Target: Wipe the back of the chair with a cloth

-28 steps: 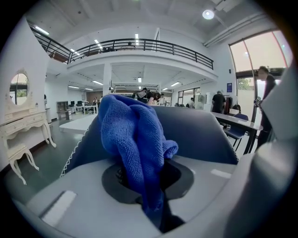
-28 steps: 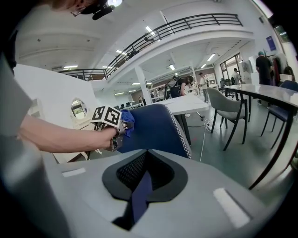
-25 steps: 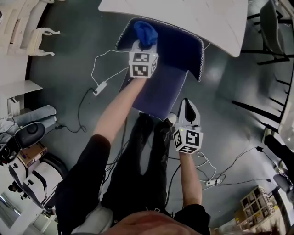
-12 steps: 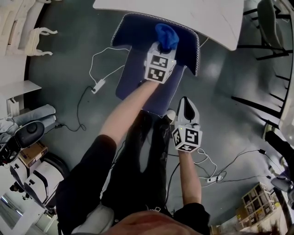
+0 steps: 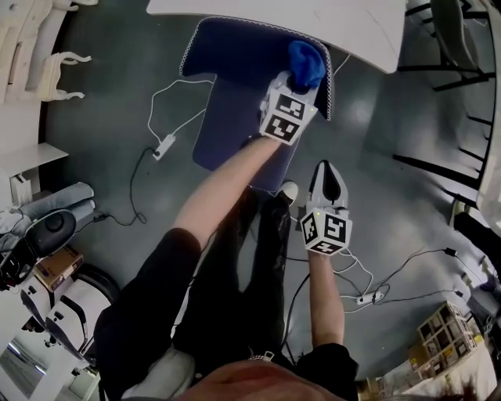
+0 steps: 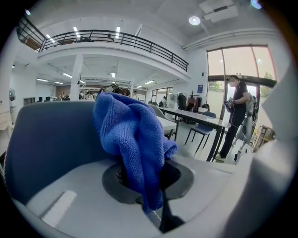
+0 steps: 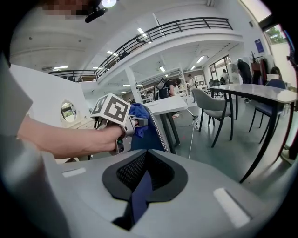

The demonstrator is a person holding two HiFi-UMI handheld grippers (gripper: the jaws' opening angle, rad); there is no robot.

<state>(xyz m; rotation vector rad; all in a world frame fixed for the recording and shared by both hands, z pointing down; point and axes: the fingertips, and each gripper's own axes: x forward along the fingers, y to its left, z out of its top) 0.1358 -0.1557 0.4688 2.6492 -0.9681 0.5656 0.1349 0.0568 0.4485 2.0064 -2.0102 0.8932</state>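
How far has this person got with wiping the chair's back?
Well along, it seems. The left gripper, shut on the blue cloth, has swept along the backrest from its left part to near its right end. Left: possibly another pass. The right gripper hangs shut and empty, clear of the seat.

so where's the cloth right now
In the head view the cloth is up top, right of centre. The left tongs grip it at the right end of the chair back, just below the white table.
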